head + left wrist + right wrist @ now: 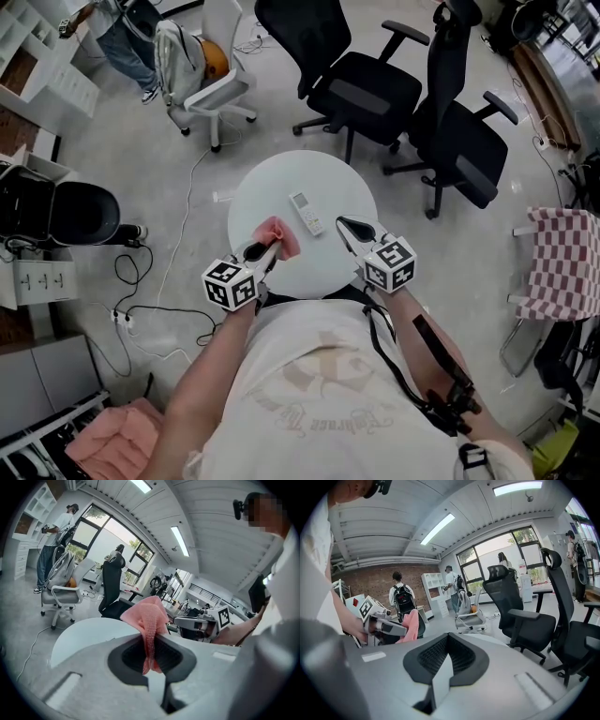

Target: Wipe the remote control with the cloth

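I am holding my left tongs [265, 249] over the near left part of the round white worktop [253, 187]. They are pinching the pink cloth [149, 620] between their pads. Most of the cloth is bunching up beyond the tips, and a short end is trailing back through the pinch. I cannot tell whether the cloth is touching the worktop.

My right tongs [447, 651] are staying pressed fully together with nothing between them, and they are pointing over the near right part of the worktop.

The remote control [307, 212], small and white, is lying flat near the middle of the worktop. It is sitting beyond both tongs and roughly between their tips, with neither touching it. The cloth is sitting near its left side, apart from it.

Two black office chairs [366, 89] are standing past the worktop, a white chair [211, 89] is standing off to the left, and cables [131, 300] are trailing across the floor [159, 178].
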